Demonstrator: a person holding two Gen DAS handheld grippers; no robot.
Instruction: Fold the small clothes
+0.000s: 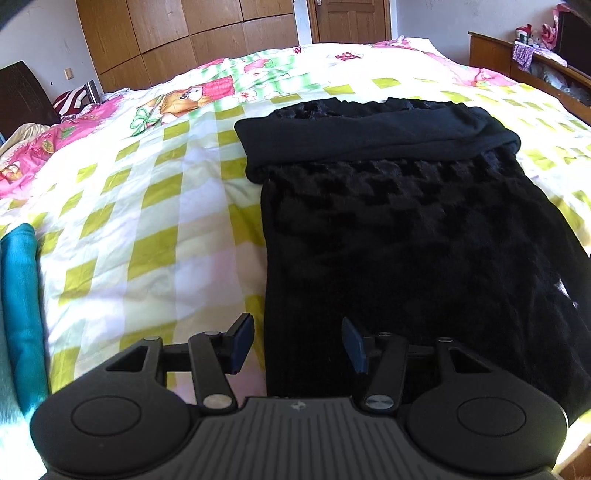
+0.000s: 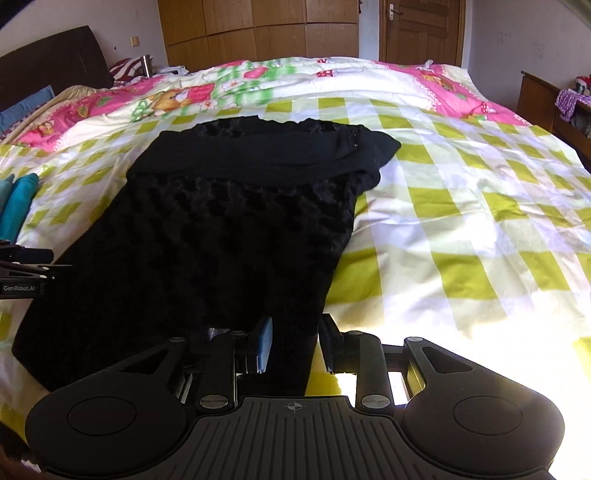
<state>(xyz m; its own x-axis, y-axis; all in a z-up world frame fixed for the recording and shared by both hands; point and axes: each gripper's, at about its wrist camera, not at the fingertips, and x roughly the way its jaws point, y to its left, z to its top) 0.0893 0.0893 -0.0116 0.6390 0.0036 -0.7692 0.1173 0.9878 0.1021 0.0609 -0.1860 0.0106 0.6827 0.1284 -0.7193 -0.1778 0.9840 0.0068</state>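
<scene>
Checked green-and-white bedspread [image 1: 155, 206] carries a black fleece garment [image 1: 406, 236], top already folded over. Left claw [image 1: 299, 345] and right claw [image 2: 295, 341] gape at its near corners, empty; next, pinch both corners.

To my left, bare checked bedspread [image 1: 155, 206] lies open between the black garment [image 1: 406, 240] and the folded teal cloth [image 1: 20, 295] at the bed's edge, room enough to pass. To my right the spread [image 2: 461, 229] runs free to the far side. Beyond the garment's far folded end the quilt is clear up to the wardrobe [image 2: 258, 29]. The headboard [image 2: 51, 62] and pillows close off the left end; my left gripper [image 2: 22, 266], I think, juts in beside the garment there
</scene>
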